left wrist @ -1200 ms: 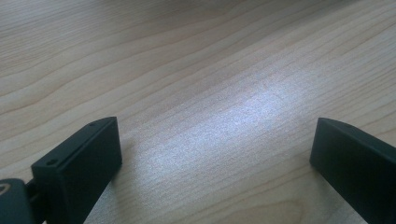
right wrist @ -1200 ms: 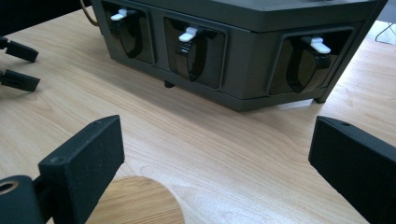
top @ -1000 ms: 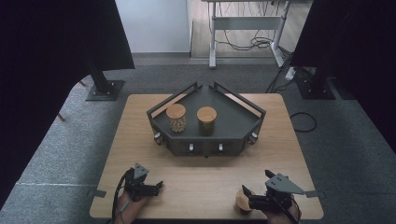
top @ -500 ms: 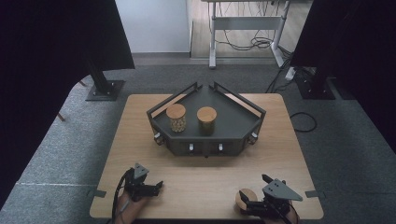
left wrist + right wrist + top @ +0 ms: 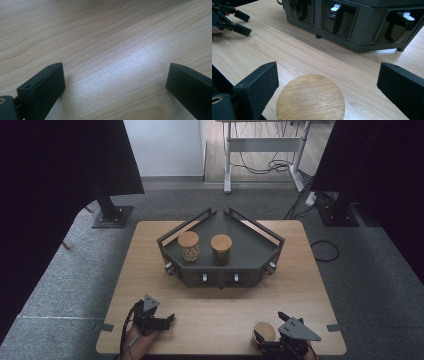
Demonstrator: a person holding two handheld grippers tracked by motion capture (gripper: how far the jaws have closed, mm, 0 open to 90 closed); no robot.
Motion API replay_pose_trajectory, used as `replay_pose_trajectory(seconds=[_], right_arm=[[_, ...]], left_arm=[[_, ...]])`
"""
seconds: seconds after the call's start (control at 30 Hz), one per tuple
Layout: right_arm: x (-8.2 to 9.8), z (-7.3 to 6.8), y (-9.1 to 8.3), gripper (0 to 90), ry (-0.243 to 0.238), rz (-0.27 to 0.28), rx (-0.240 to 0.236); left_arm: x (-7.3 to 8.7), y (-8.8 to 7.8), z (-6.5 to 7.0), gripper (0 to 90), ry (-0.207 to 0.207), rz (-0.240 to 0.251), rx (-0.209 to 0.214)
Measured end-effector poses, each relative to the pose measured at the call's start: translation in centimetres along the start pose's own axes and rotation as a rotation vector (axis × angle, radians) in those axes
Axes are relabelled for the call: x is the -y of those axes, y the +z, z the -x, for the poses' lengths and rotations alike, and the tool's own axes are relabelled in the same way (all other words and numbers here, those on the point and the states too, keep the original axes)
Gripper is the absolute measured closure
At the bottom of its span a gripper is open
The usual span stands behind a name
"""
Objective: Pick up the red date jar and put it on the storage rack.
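A pale wooden table (image 5: 300, 285) stands on grey carpet (image 5: 370, 285). A dark tray (image 5: 260, 251) holds two jars. Both the right gripper (image 5: 327, 82), around a wooden-lidded jar (image 5: 310, 97), and the left gripper (image 5: 113, 82) gape.

Dark rack (image 5: 250, 257) sits mid-desk (image 5: 310, 285), with two wood-lidded jars on it: one with pale bits (image 5: 189, 246), and a plain one (image 5: 221, 249) just beside it. Grey carpet (image 5: 60, 285) all around, cables (image 5: 260, 165) under a far table.

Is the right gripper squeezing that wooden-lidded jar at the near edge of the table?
No, the right gripper has its jaws wide apart, clear of the wooden lid.
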State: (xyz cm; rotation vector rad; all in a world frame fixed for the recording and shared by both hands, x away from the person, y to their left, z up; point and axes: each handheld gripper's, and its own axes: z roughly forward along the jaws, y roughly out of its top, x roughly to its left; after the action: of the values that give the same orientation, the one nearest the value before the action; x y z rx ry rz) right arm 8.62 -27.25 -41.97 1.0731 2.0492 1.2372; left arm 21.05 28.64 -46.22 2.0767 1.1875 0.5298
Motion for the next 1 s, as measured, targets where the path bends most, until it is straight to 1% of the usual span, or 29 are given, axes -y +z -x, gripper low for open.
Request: replay_pose_trajectory(seconds=[0.2,0.33,0.63,0.7,1.0], right_arm=[[0.4,-0.3,0.0,3.4,-0.015,0.001,-0.009],[0.6,-0.3,0.1,3.4,-0.016,-0.009,-0.011],[1.2,-0.3,0.1,3.6,-0.020,-0.003,-0.010],[1.3,-0.3,0.2,3.6,-0.017,-0.008,-0.012],[1.7,-0.7,0.7,3.9,-0.031,-0.034,-0.018]], left_arm=[[0.0,0.0,0.0,1.9,0.000,0.000,0.000],[0.0,0.0,0.0,1.9,0.000,0.000,0.000],[0.0,0.0,0.0,1.9,0.000,0.000,0.000],[0.0,0.0,0.0,1.9,0.000,0.000,0.000],[0.0,0.0,0.0,1.9,0.002,-0.001,0.000]])
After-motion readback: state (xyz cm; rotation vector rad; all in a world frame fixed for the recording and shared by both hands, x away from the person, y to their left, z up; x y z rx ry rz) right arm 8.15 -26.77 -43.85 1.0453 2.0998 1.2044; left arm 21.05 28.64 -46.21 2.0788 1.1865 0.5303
